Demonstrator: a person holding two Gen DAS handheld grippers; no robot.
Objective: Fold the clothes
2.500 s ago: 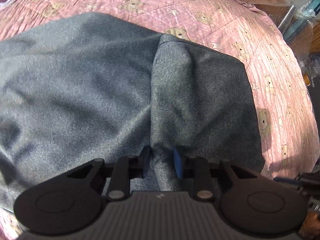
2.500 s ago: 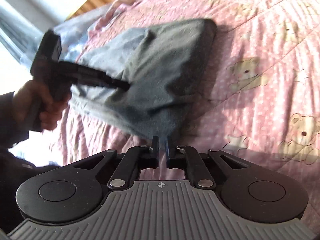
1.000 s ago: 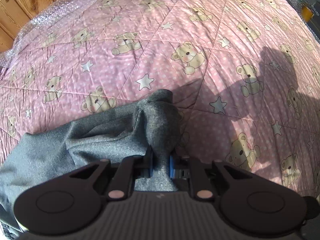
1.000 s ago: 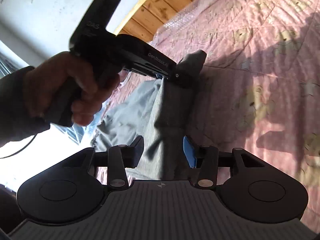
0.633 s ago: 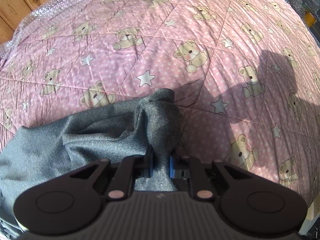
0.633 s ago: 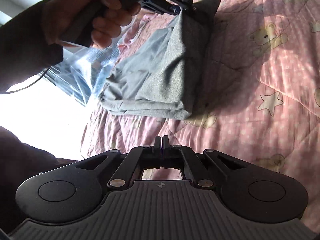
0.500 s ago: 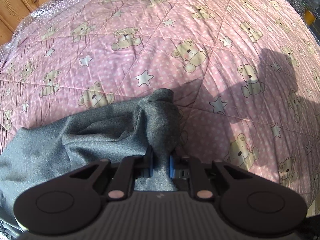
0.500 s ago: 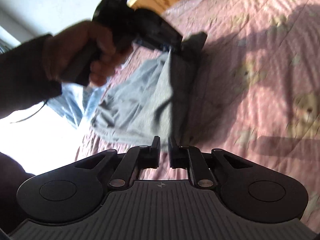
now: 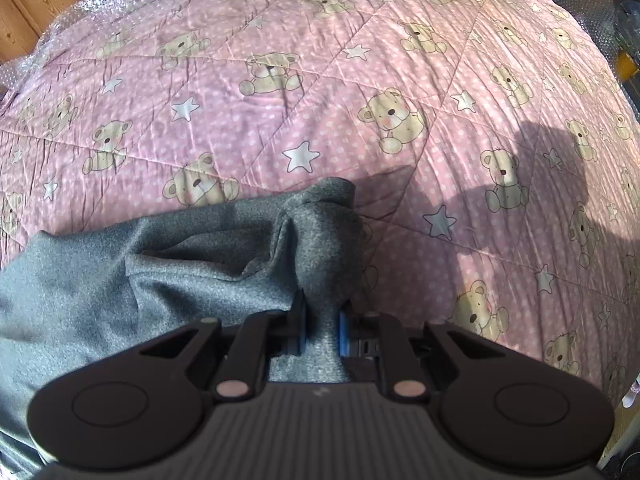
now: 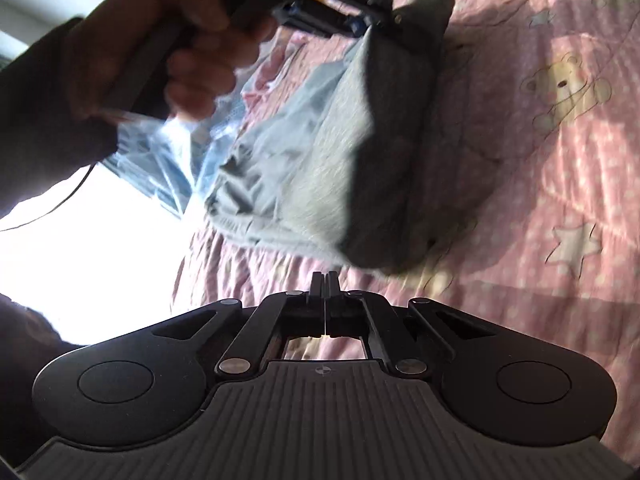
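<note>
On the pink quilt (image 9: 400, 60) the grey garment (image 9: 160, 272) lies bunched, not yet folded flat. The left gripper (image 9: 322, 320) pinches its corner; the right gripper (image 10: 325, 280) is pressed together, empty.

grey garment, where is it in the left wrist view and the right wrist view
Left wrist view: the grey garment fills the lower left, a bunched fold pinched in the left gripper.
Right wrist view: it hangs at upper centre from the left gripper, beyond the shut, empty right gripper.
Shared landmark: the pink bear quilt underneath.
</note>
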